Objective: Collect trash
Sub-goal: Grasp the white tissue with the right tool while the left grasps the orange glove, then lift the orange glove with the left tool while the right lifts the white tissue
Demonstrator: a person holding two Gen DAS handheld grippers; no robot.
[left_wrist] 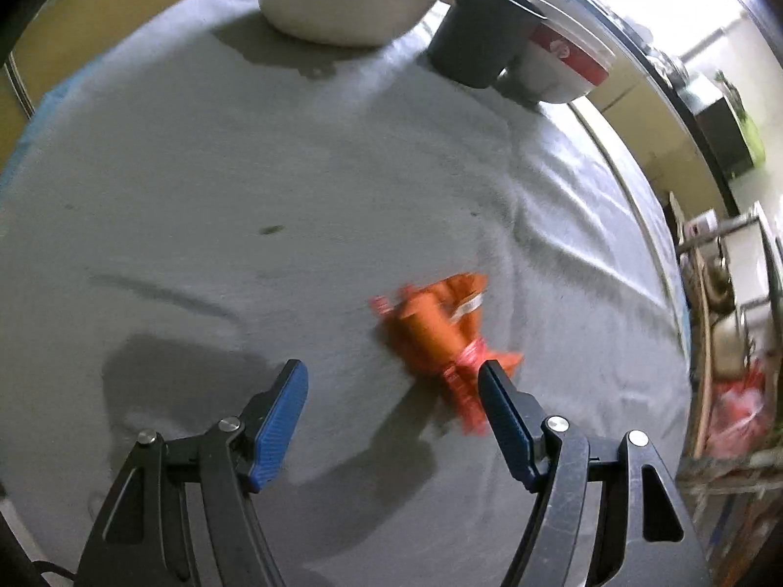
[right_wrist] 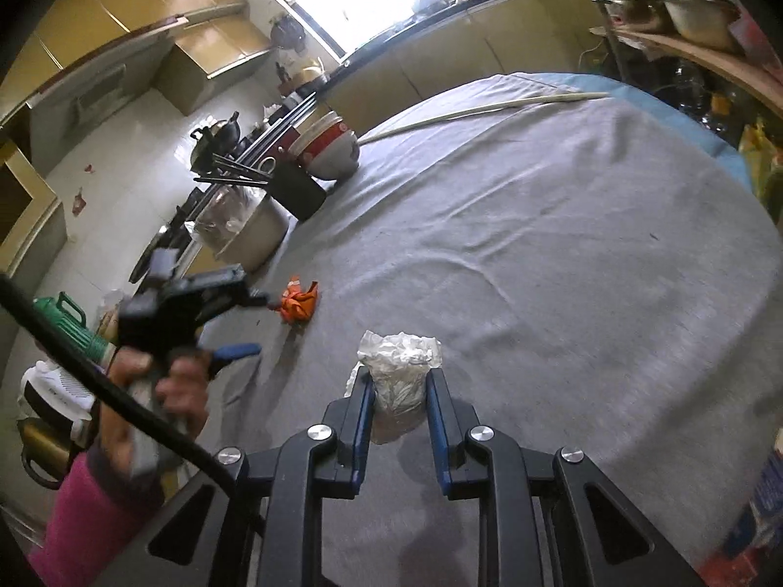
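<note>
A crumpled orange wrapper (left_wrist: 438,337) lies on the grey cloth of the table (left_wrist: 244,171). My left gripper (left_wrist: 394,376) is open just above the cloth, and the wrapper sits by its right finger, partly between the jaws. The right wrist view shows the wrapper (right_wrist: 298,304) with the left gripper (right_wrist: 262,323) next to it. My right gripper (right_wrist: 397,381) is shut on a crumpled white plastic wad (right_wrist: 399,372), held above the cloth. A white tub (left_wrist: 342,0) with clear plastic in it stands at the table's far edge.
A dark utensil holder (left_wrist: 482,34) and a red-and-white bowl (left_wrist: 563,68) stand beside the tub. The tub (right_wrist: 254,235) with plastic, holder (right_wrist: 298,193) and bowls (right_wrist: 328,146) line the left table edge. A long pale stick (right_wrist: 489,107) lies across the far side. Shelves stand at right.
</note>
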